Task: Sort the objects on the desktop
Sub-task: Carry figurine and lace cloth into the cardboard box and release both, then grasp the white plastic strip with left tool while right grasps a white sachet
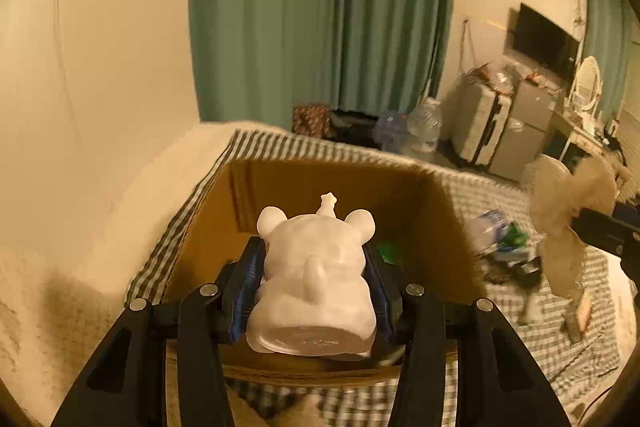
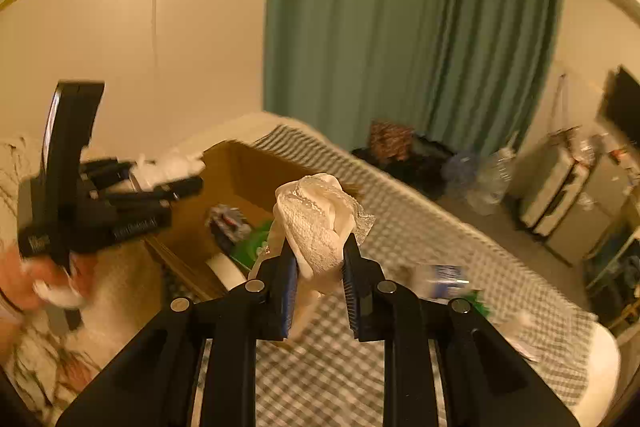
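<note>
My left gripper point(image 1: 314, 267) is shut on a white bear figurine point(image 1: 316, 275), held over the open cardboard box point(image 1: 432, 211). My right gripper point(image 2: 320, 259) is shut on a cream lace cloth point(image 2: 320, 219) and holds it above the checked bedspread point(image 2: 420, 227), to the right of the box point(image 2: 236, 167). In the left wrist view the right gripper and its cloth point(image 1: 560, 227) show at the right edge. In the right wrist view the left gripper point(image 2: 120, 203) shows at the left over the box, blurred. The box holds a green item point(image 2: 252, 243) and a dark packet point(image 2: 228, 223).
Small packets point(image 1: 496, 231) and a blue-white pack point(image 2: 440, 279) lie on the bedspread right of the box. A fluffy cream blanket point(image 1: 48, 307) lies to the left. Green curtains point(image 1: 320, 15), water bottles point(image 1: 424, 123) and suitcases point(image 1: 484, 119) stand beyond the bed.
</note>
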A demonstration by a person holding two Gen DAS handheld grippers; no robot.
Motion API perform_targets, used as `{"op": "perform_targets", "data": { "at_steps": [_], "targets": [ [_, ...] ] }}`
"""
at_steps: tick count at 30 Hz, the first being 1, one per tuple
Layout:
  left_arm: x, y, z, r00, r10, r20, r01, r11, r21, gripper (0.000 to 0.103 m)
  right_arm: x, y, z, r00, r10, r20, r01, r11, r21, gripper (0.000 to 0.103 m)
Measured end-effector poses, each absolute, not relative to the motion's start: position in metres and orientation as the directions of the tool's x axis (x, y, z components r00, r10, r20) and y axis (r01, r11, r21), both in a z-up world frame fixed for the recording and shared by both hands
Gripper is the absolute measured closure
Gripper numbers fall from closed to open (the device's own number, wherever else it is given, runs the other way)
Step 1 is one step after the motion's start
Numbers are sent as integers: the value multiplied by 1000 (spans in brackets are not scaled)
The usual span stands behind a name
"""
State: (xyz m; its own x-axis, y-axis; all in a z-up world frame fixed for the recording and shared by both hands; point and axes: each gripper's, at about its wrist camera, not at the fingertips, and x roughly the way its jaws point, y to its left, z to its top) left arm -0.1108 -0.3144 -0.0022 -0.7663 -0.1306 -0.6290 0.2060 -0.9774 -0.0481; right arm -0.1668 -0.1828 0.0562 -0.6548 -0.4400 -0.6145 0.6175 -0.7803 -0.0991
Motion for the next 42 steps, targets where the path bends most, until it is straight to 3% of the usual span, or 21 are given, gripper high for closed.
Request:
{"op": "perform_targets", "data": {
  "at_steps": [5, 7, 8, 9, 10, 11, 14, 20, 30, 36, 42],
  "targets": [
    [-118, -325, -33, -752, -75, -655, 177, -980, -91, 53, -201, -236, 18, -560, -472, -681, 655, -755, -15, 83],
    [-120, -320, -39, -745, -69, -664, 157, -985, -74, 45, -210, -242, 11, -552, -482, -680, 653, -758, 7, 82],
    [-120, -314, -41, -745, -72, -664, 152, -986, -63, 31, -212, -241, 9, -563, -480, -673, 644, -765, 7, 68],
    [-118, -312, -41, -749, -80, -658, 152, -987, -53, 22, -215, -239, 7, -580, -470, -665, 625, -781, 6, 38],
    [-116, -309, -40, -754, -93, -650, 158, -986, -43, 7, -216, -235, 7, -596, -456, -661, 606, -795, 3, 24],
    [-112, -307, -39, -763, -105, -638, 167, -985, -37, 0, -216, -230, 8, -628, -434, -646, 575, -818, -8, 12],
    [-105, -303, -36, -757, -120, -642, 187, -982, -37, 0, -215, -208, 17, -667, -456, -588, 539, -841, 41, 12],
    [-87, -267, -21, -765, -106, -635, 165, -986, -35, 0, -206, -129, 39, -716, -395, -575, 437, -896, 71, 12],
    [-102, -121, -30, -748, 113, -654, -55, -993, -109, 0, -159, 77, -27, -732, -42, -680, 46, -999, 12, 10],
    [-133, -37, -56, -694, 180, -698, -194, -979, -60, 0, -150, 146, -58, -714, -17, -700, -27, -998, 51, 10],
    [-172, 17, -100, -680, 189, -708, -264, -965, -4, 1, -167, 177, -72, -730, -85, -678, 13, -994, 111, 10]
  ]
}}
